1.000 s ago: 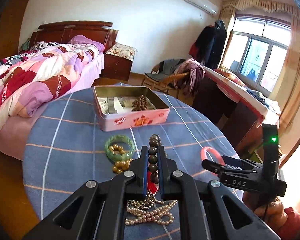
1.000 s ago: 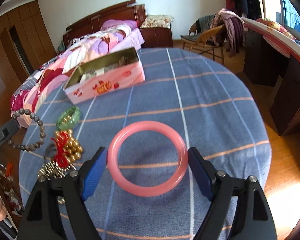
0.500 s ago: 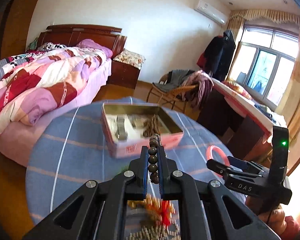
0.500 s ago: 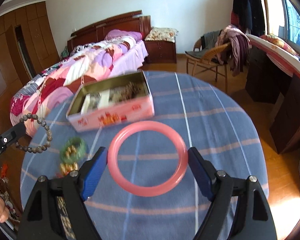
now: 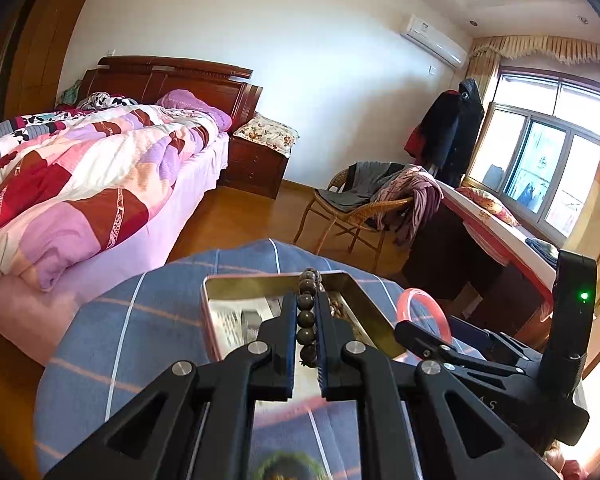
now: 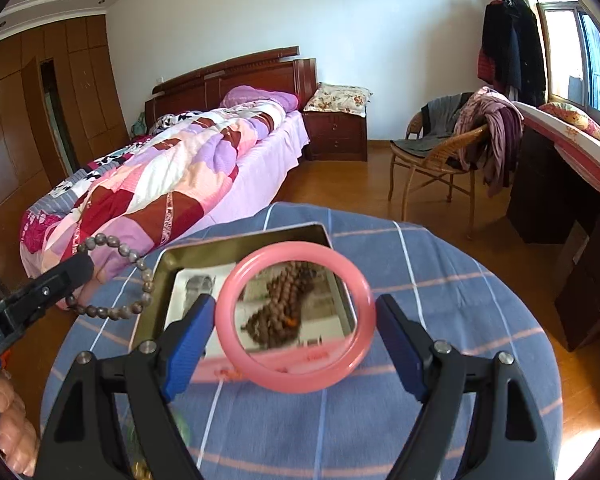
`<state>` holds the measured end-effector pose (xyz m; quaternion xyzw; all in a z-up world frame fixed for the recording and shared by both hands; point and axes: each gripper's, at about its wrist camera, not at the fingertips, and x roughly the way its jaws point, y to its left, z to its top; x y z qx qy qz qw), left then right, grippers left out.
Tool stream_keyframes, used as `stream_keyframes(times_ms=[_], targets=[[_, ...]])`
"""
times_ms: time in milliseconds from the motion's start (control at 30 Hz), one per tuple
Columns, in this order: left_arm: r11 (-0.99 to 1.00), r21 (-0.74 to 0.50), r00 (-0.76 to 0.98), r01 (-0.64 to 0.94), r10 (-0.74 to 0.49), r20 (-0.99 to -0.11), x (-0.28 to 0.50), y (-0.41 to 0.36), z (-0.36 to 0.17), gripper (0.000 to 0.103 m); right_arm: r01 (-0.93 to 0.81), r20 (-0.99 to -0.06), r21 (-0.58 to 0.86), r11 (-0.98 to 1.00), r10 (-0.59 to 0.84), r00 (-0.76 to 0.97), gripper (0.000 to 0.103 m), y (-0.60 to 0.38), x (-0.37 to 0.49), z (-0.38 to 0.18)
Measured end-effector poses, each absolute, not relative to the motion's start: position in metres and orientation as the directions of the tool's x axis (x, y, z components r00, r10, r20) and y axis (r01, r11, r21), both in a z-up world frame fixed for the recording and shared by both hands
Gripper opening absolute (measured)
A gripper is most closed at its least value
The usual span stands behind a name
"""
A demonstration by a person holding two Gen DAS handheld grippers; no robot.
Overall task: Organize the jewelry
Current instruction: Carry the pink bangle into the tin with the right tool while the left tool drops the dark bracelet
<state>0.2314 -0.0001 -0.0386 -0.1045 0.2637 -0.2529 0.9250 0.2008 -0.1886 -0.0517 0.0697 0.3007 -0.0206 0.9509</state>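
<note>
My left gripper (image 5: 306,320) is shut on a dark brown bead bracelet (image 5: 306,312) and holds it in the air by the near left side of the open pink tin box (image 5: 220,308). In the right wrist view the bead bracelet (image 6: 112,276) hangs as a loop from the left gripper at the tin's left. My right gripper (image 6: 296,320) is shut on a pink bangle (image 6: 296,380), held above the tin (image 6: 172,256). A pile of brown beads (image 6: 284,300) and papers lie inside the tin.
The tin stands on a round table with a blue striped cloth (image 6: 440,300). A green bangle (image 5: 288,466) lies blurred on the cloth below my left gripper. A bed (image 6: 160,176) is behind on the left, a wicker chair (image 6: 432,160) and a desk on the right.
Both grippers have risen and moved forward toward the tin, each keeping its piece. The loose jewelry on the cloth has slid out of view below them.
</note>
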Motion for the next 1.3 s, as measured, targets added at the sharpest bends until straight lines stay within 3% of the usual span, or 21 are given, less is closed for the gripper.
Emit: stream_keyframes(times_ms=[200, 467, 833, 1033, 1133, 1200, 1267, 1300], targets=[[0.854, -0.332, 0.725, 0.400, -0.517, -0.456, 0.263, -0.013, -0.053, 0.007, 0.101, -0.578, 0.117, 0.988, -0.015, 0.816, 0.084, -0.188, 0.232, -0.065], [0.877, -0.308, 0.688, 0.368, -0.480, -0.545, 0.286, -0.030, -0.083, 0.007, 0.106, -0.624, 0.090, 0.990, -0.027, 0.781, 0.084, -0.190, 0.252, -0.089], [0.933, -0.187, 0.693, 0.308, -0.355, -0.627, 0.294, -0.039, -0.098, 0.008, 0.094, -0.593, 0.049, 0.994, -0.046, 0.804, 0.084, -0.186, 0.255, -0.090], [0.947, -0.137, 0.704, 0.289, -0.308, -0.640, 0.296, -0.043, -0.098, 0.011, 0.067, -0.558, 0.140, 0.988, 0.022, 0.830, 0.087, -0.194, 0.253, -0.084], [0.952, -0.116, 0.713, 0.283, -0.290, -0.638, 0.293, -0.044, -0.092, 0.031, 0.076, -0.518, 0.151, 0.986, 0.013, 0.855, 0.087, -0.195, 0.246, -0.078], [0.953, -0.108, 0.736, 0.284, -0.289, -0.612, 0.286, -0.042, -0.082, 0.062, 0.091, -0.498, 0.144, 0.985, -0.008, 0.867, 0.087, -0.196, 0.239, -0.071], [0.958, -0.089, 0.767, 0.274, -0.274, -0.581, 0.280, -0.037, -0.072, 0.075, 0.111, -0.495, 0.160, 0.981, -0.018, 0.869, 0.087, -0.199, 0.233, -0.066], [0.957, -0.092, 0.771, 0.274, -0.276, -0.574, 0.276, -0.033, -0.068, 0.076, 0.115, -0.494, 0.175, 0.978, -0.014, 0.869, 0.087, -0.200, 0.229, -0.062]])
